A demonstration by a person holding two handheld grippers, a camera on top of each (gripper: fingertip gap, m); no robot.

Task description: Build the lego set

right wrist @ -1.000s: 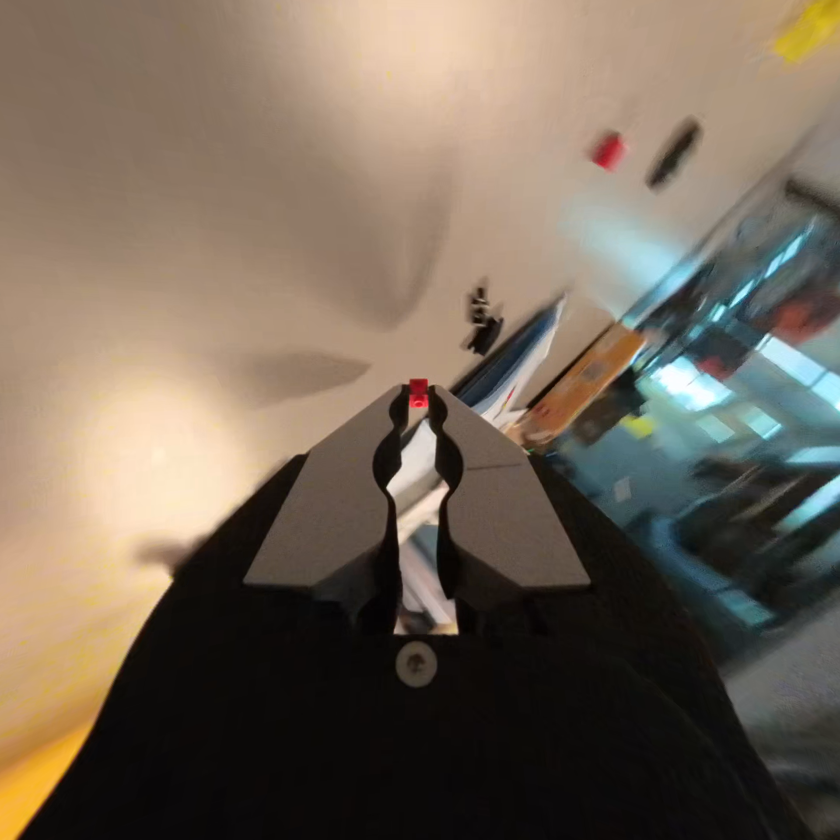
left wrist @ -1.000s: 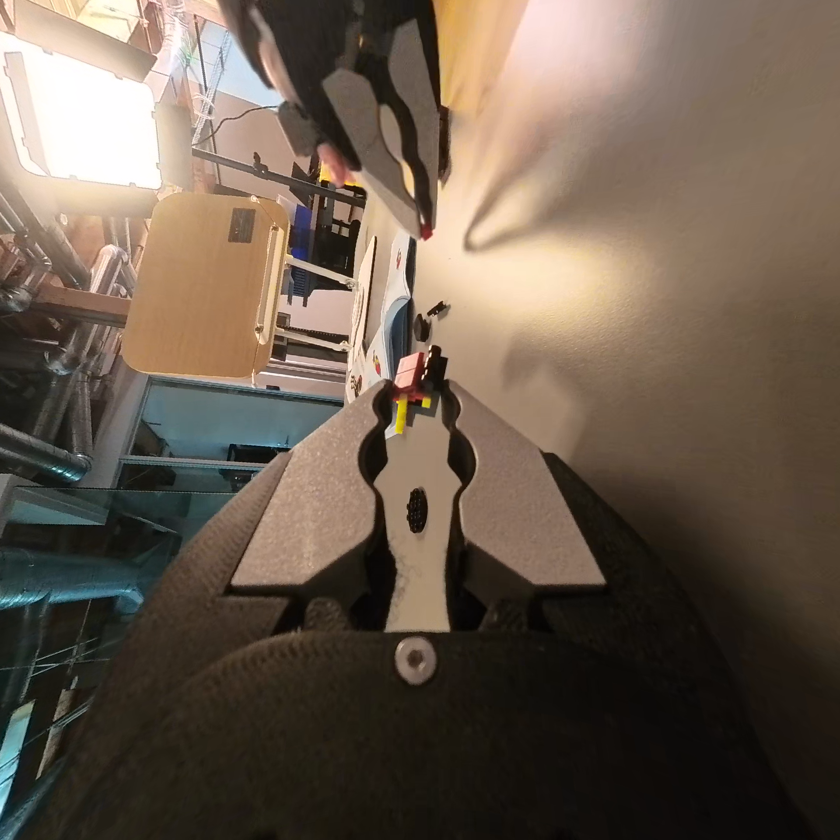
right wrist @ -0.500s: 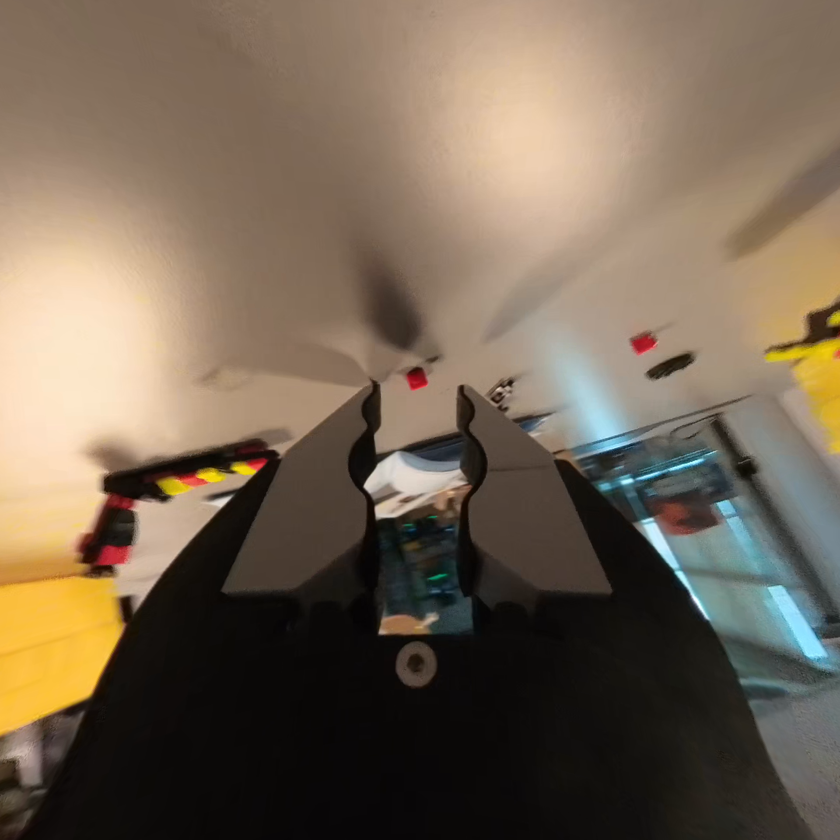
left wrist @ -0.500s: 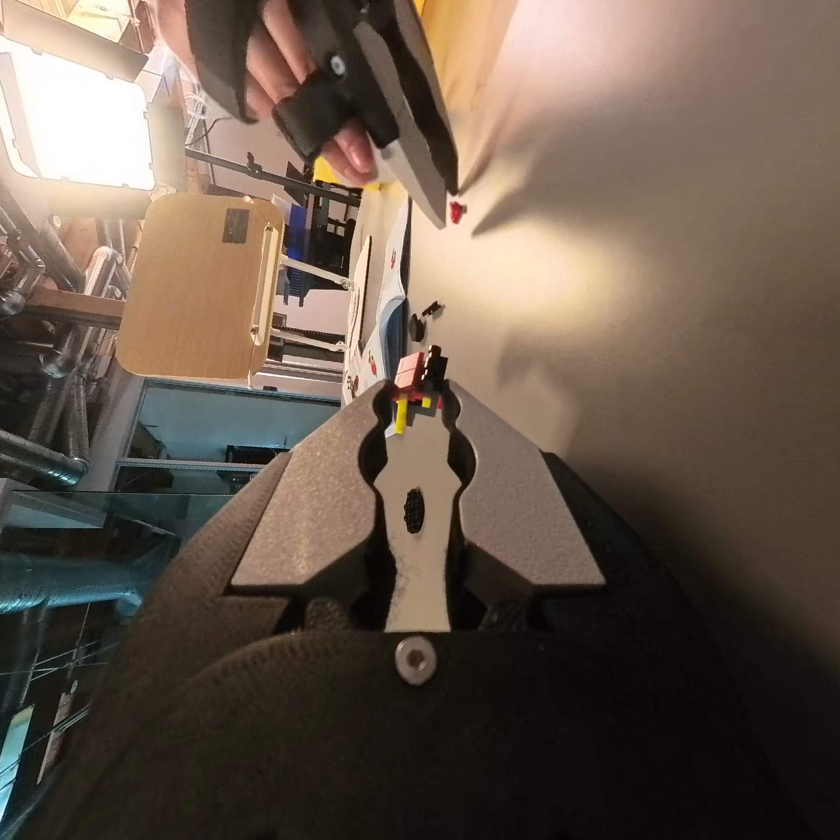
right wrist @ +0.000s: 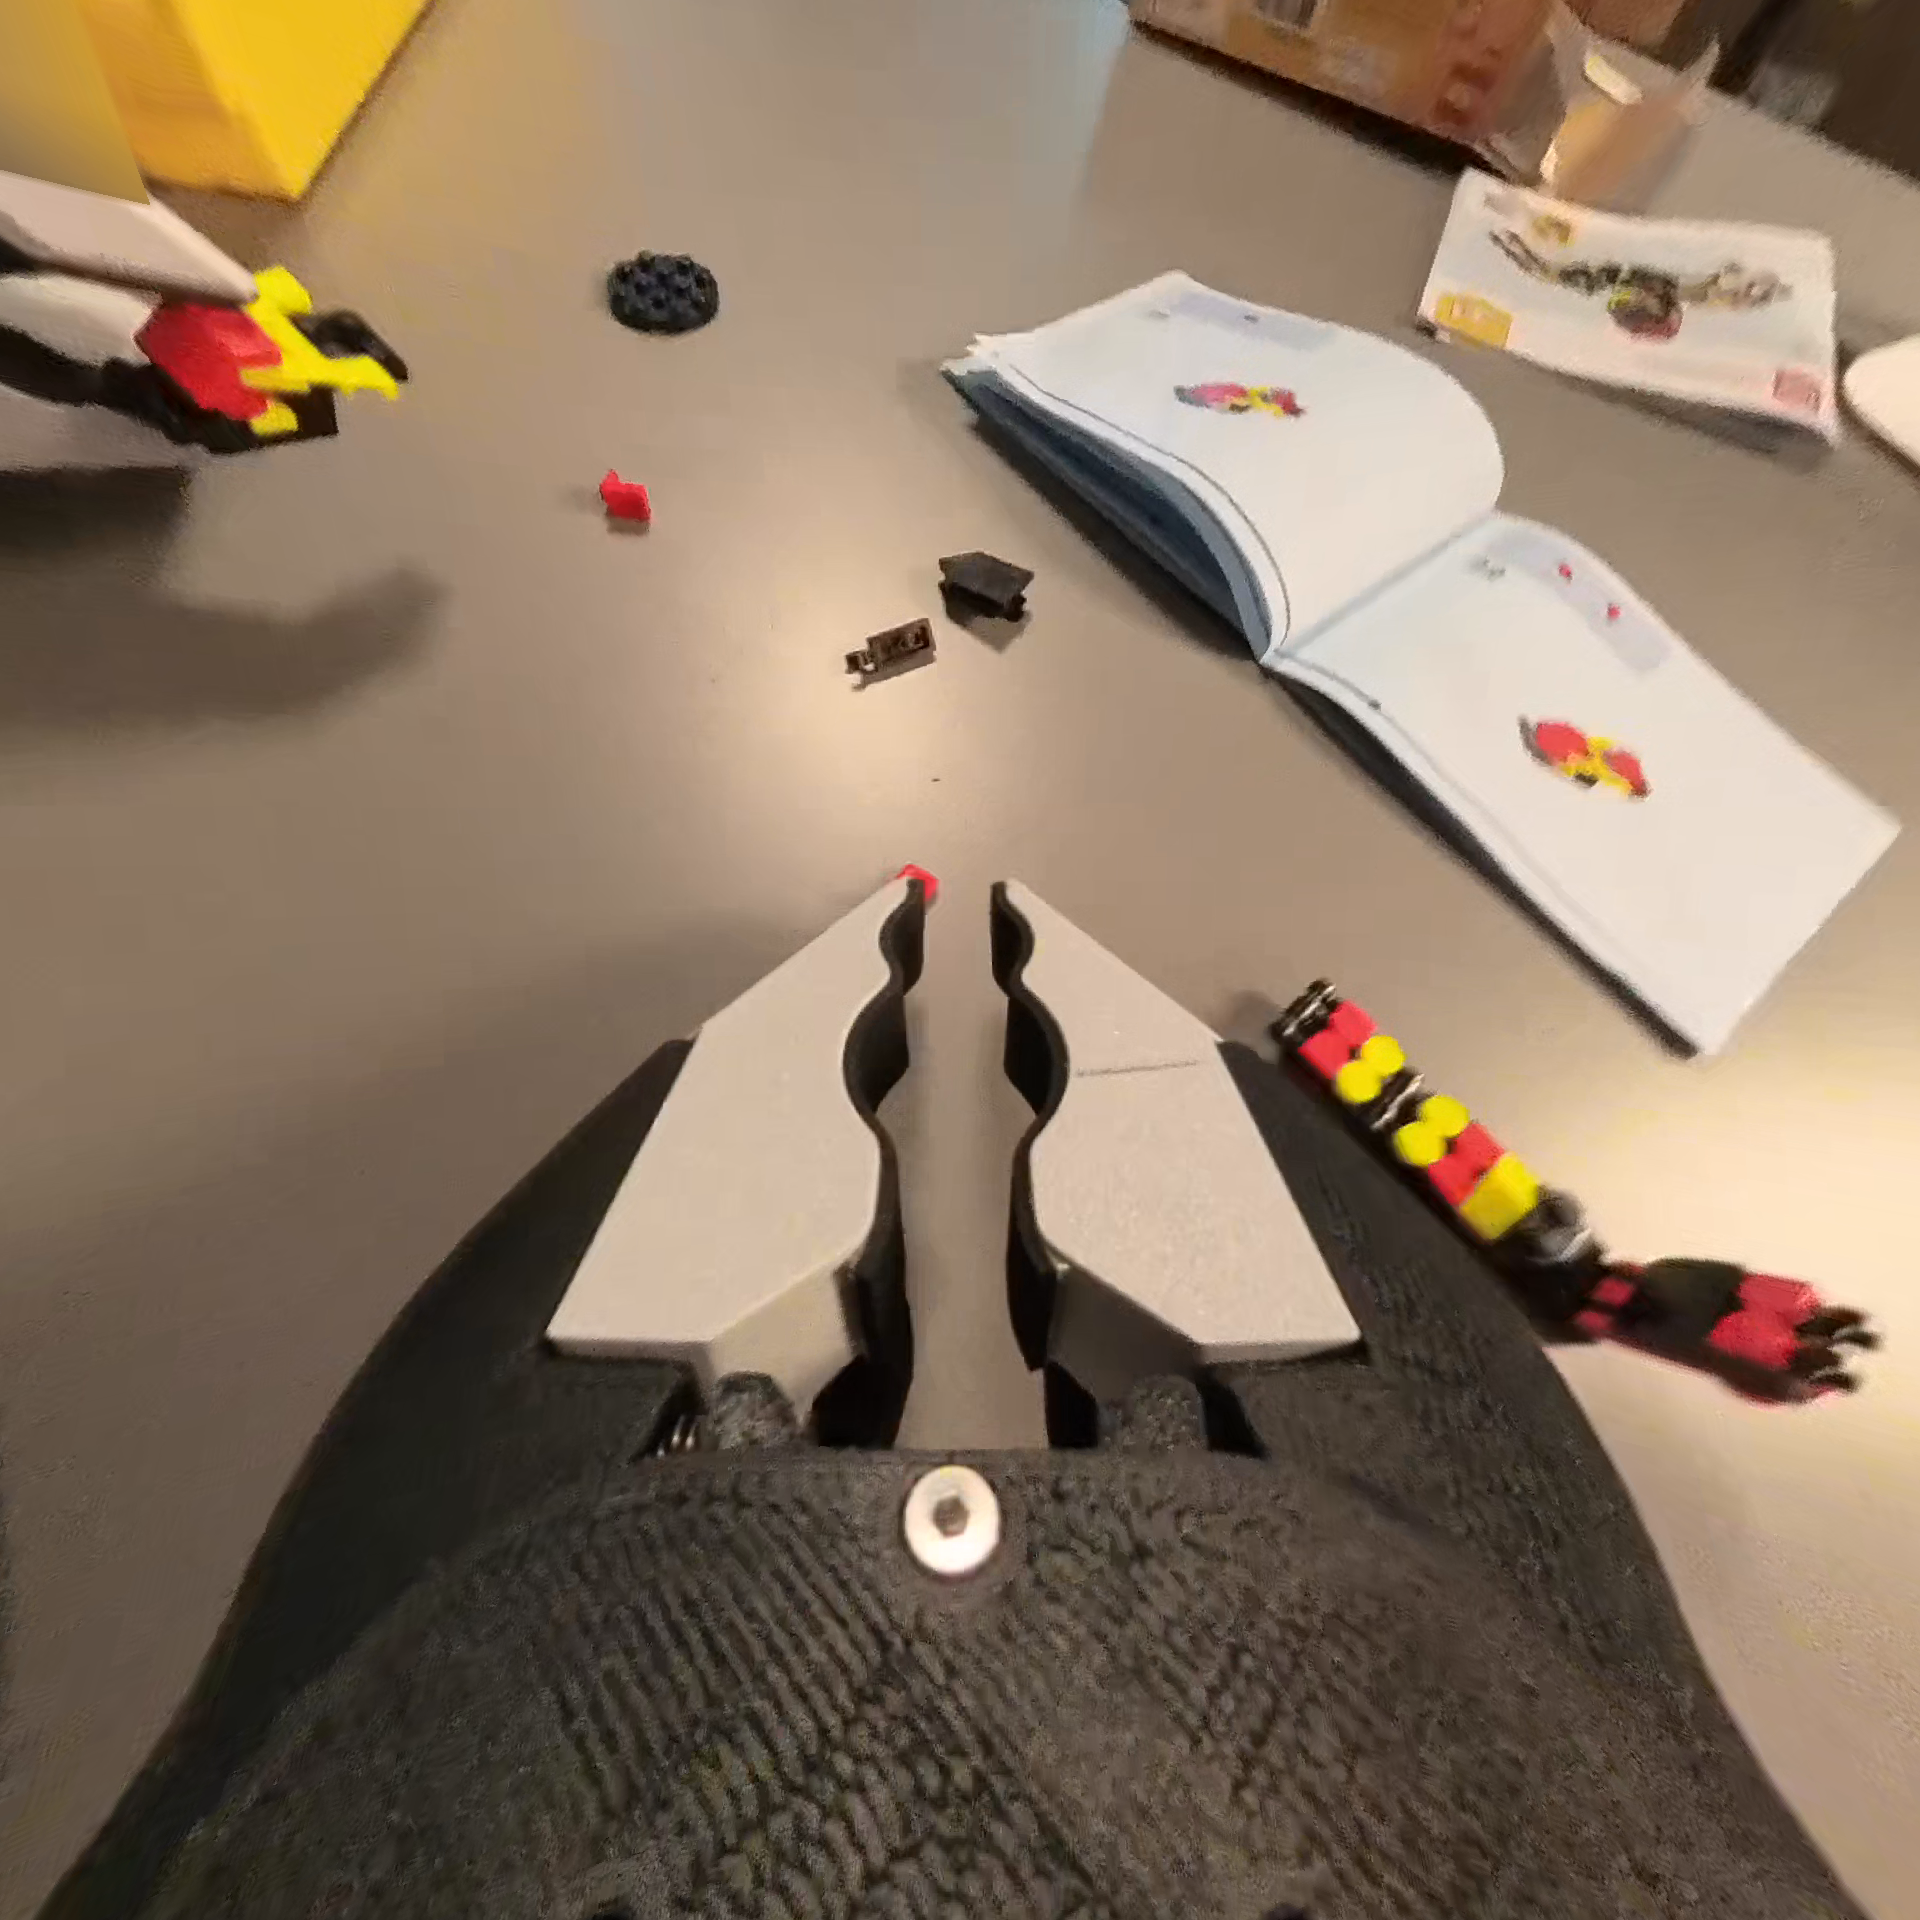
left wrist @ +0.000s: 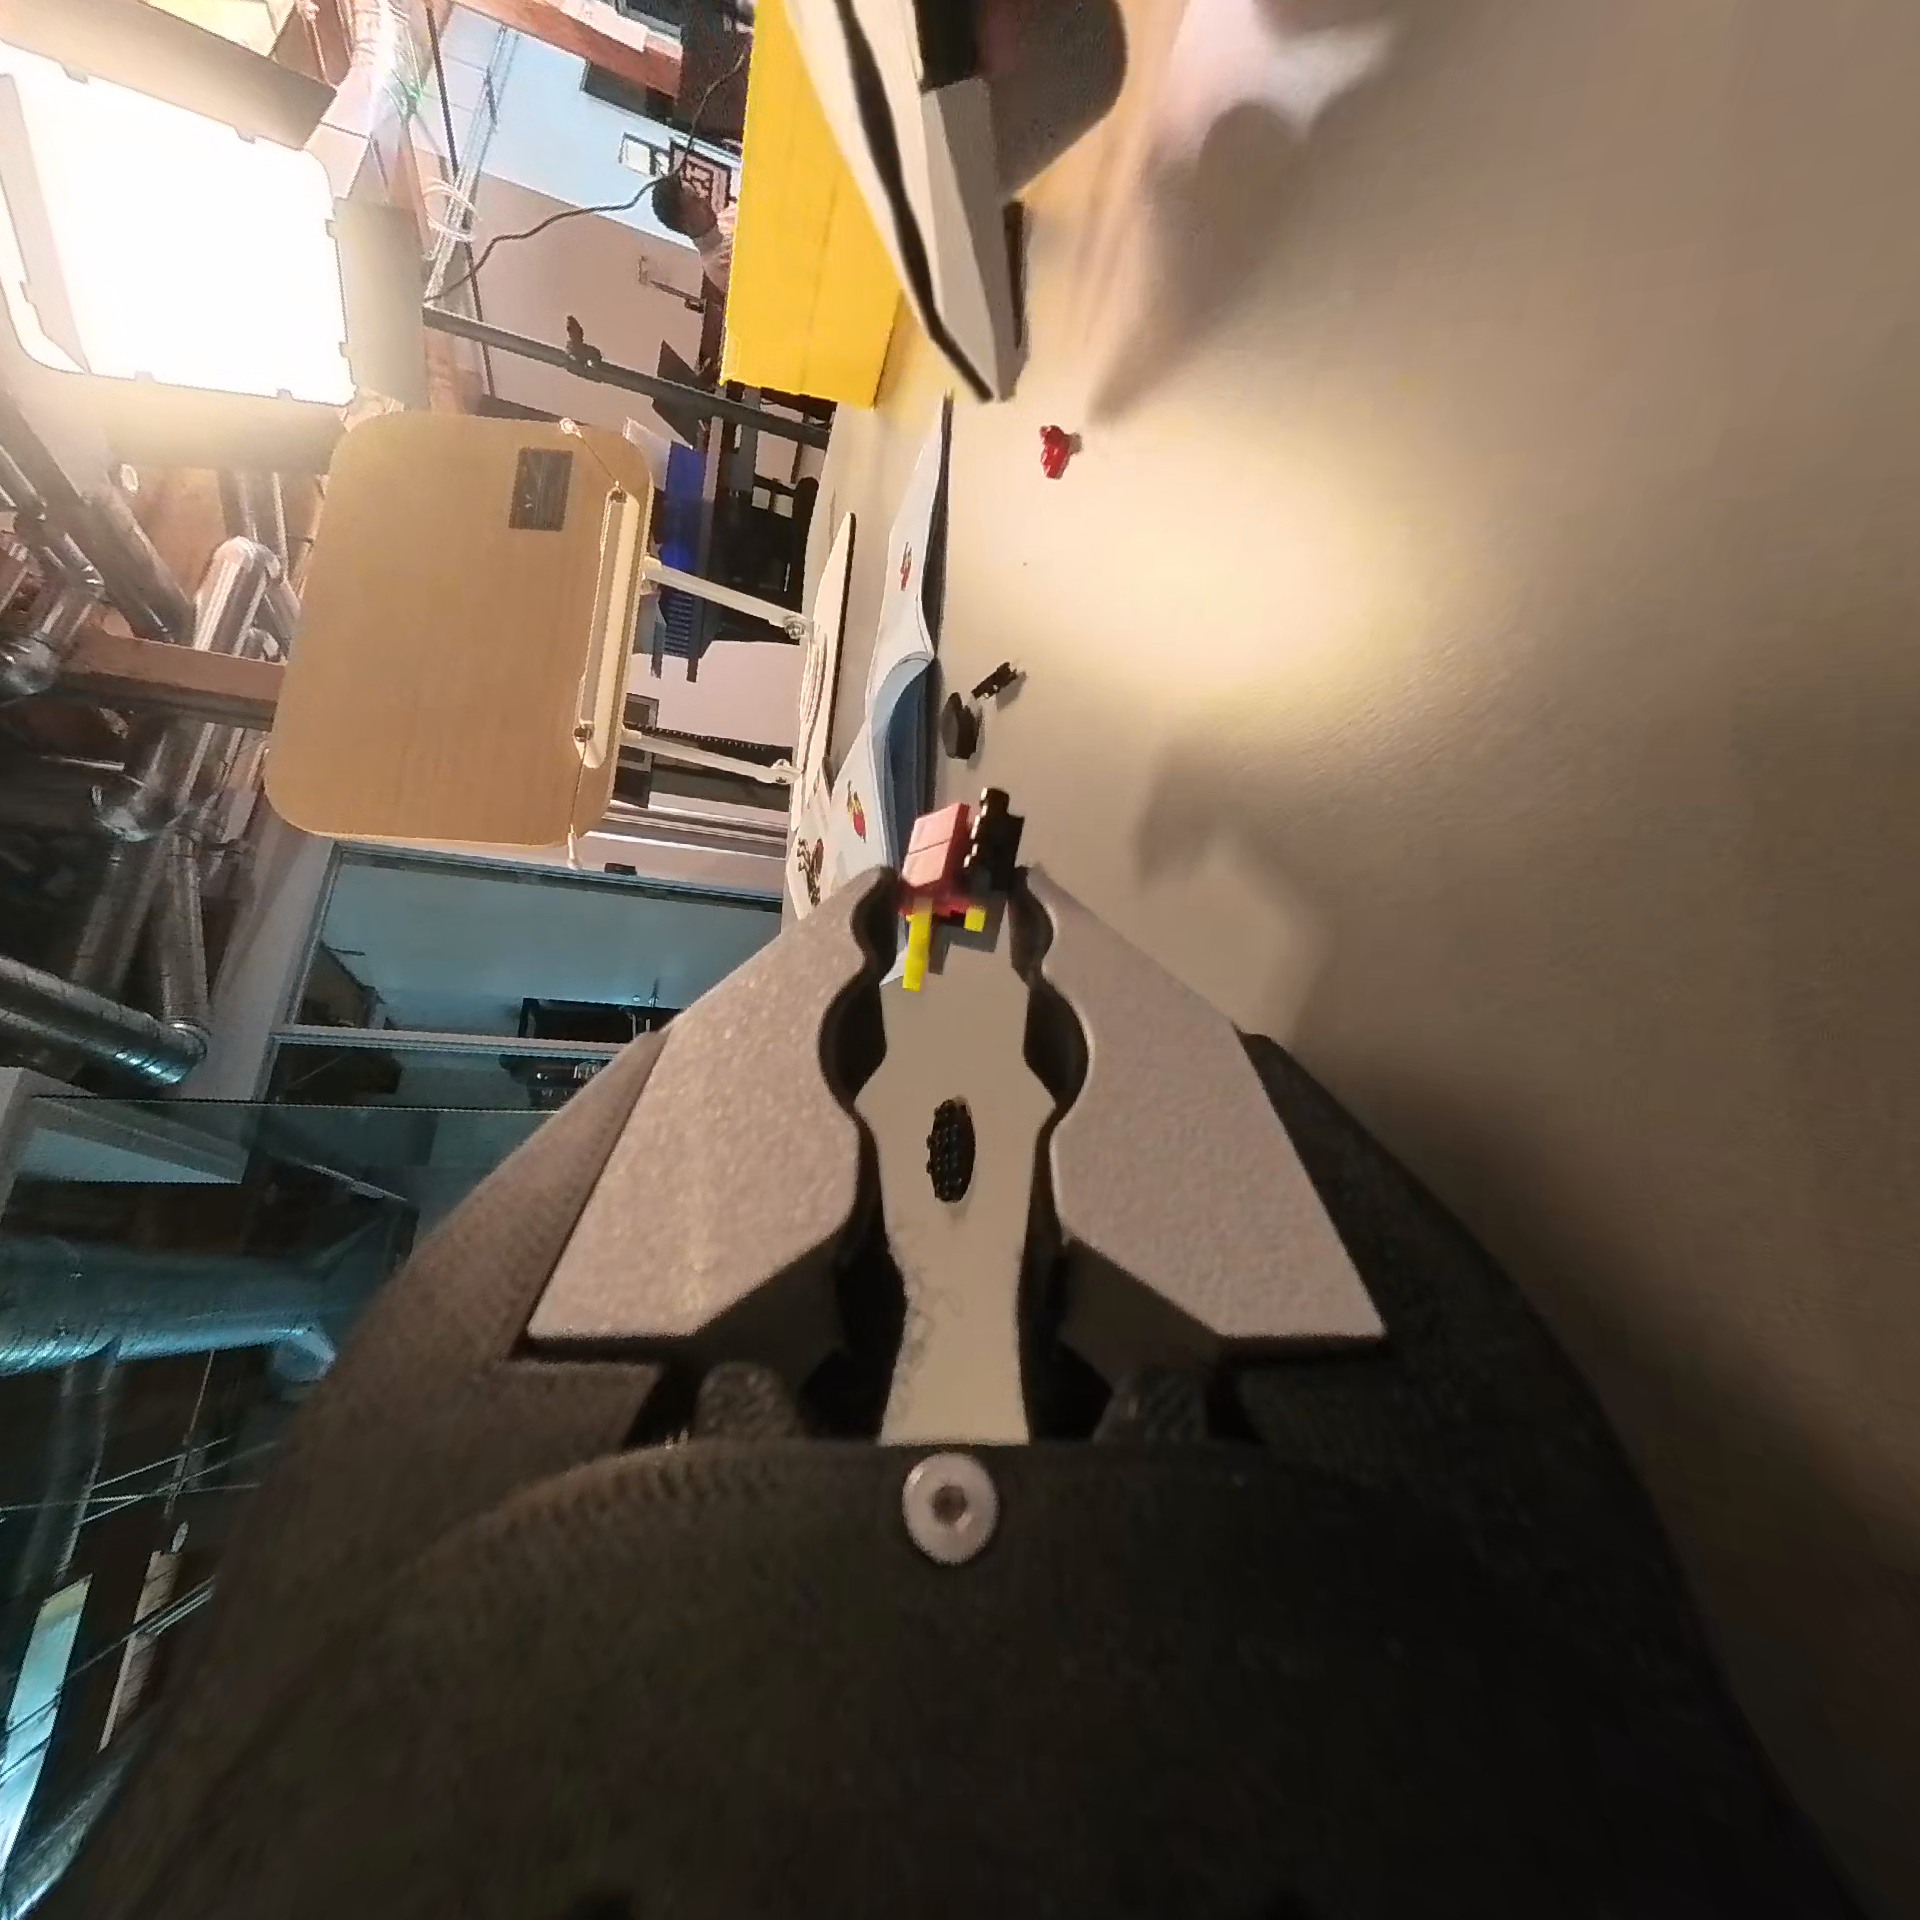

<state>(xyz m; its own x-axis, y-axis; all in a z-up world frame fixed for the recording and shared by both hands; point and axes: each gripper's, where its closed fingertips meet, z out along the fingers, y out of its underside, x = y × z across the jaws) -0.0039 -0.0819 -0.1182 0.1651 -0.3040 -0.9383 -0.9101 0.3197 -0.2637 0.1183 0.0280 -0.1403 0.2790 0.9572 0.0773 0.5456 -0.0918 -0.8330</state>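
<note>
Here, left gripper [left wrist: 951, 914] jaws clamping red-yellow lego piece [left wrist: 940, 868], right gripper [right wrist: 954, 891] jaws parted, empty, bare table [right wrist: 436, 935] around.

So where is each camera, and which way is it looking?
Left wrist view: sits on the left gripper, rolled sideways, looking along the table past its held lego model; own fingers show.
Right wrist view: sits on the right gripper, looking down at the table; own fingers show.
Both see the open booklet and the model.
</note>
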